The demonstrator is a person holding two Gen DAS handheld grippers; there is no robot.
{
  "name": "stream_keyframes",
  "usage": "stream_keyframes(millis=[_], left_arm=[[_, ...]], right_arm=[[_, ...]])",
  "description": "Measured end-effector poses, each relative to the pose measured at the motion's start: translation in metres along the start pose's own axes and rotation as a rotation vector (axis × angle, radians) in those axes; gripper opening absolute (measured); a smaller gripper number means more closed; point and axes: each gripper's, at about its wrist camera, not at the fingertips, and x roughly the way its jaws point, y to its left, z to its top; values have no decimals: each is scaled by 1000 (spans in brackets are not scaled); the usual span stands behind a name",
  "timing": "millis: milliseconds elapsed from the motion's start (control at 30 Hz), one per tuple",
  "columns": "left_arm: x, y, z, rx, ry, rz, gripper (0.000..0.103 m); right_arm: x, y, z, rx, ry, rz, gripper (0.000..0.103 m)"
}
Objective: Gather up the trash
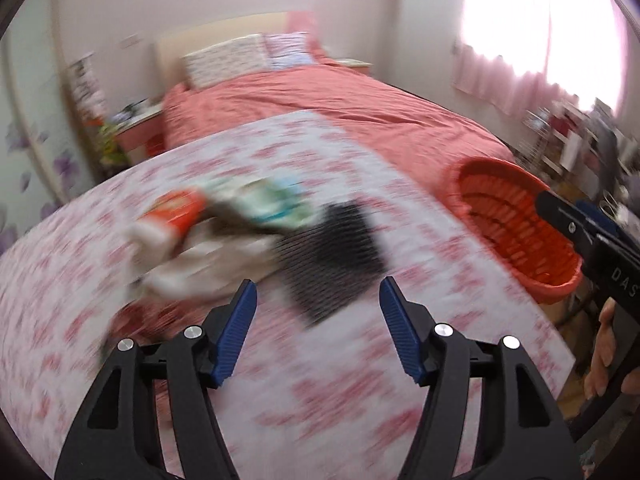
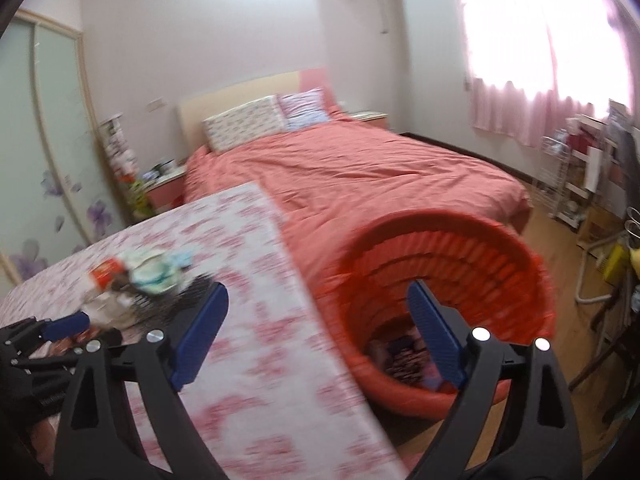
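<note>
A blurred pile of trash lies on the floral-cloth table: a red-orange packet, white and green wrappers, and a black ribbed piece. My left gripper is open and empty, just short of the pile. An orange basket stands off the table's right edge. My right gripper is open and empty, above the table edge and the basket, which holds dark scraps. The pile lies to its left, with the left gripper beside it.
A bed with a salmon cover lies beyond the table. A nightstand and wardrobe are at left. Shelves and clutter line the right wall under a curtained window. Wooden floor shows to the right.
</note>
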Motion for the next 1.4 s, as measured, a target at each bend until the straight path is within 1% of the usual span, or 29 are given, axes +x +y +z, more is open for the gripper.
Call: stream_keyframes(millis=[67,100,267,300,400,500,567,633,667,700,733,767,833,900,1000,1033,1200,1300,1400], left_arm=[[-7,20,-7,-37,-5,28,64],[-12,36,-11,-66,-10,54,64],[-22,86,-29,-152,-21,132,64],[-22,98,-33,-173,-19,154,64],[-20,119,-42,-208,-12,190,64],[-16,136,-51,-240,0,205,64],[-16,144,-59,-253,6,194,64],[-16,146,-65,-257,11,179,64],[-16,148,-69,-257,11,173,64],[-16,148,-72,-255,12,164,64],[-18,147,-74,-253,11,153,64],[-17,146,-75,-251,11,143,64],[-15,144,-78,-235,10,126,64],[-12,140,-78,-220,17,121,64],[-4,137,-77,-214,38,109,59],[-1,136,-77,-215,48,106,58],[12,134,-72,-213,78,104,54],[20,129,-65,-196,85,113,54],[26,126,-60,-189,85,123,50]], right_arm=[[1,23,-5,-36,16,32,89],[1,30,-7,-47,22,41,89],[13,67,-19,-103,76,87,89],[18,75,-21,-114,96,95,89],[40,97,-25,-136,154,112,86],[61,113,-26,-157,191,109,85],[81,123,-26,-168,226,85,84],[96,126,-27,-162,262,60,80],[102,125,-27,-154,288,56,78],[111,124,-27,-128,325,61,73],[115,123,-27,-115,337,62,72],[116,124,-25,-112,330,54,70],[117,127,-26,-121,334,58,56],[117,133,-27,-144,328,52,46],[115,137,-28,-164,320,50,36],[115,138,-29,-168,319,51,34],[113,138,-28,-160,322,55,33],[113,139,-28,-166,324,61,33],[112,143,-29,-176,324,64,33]])
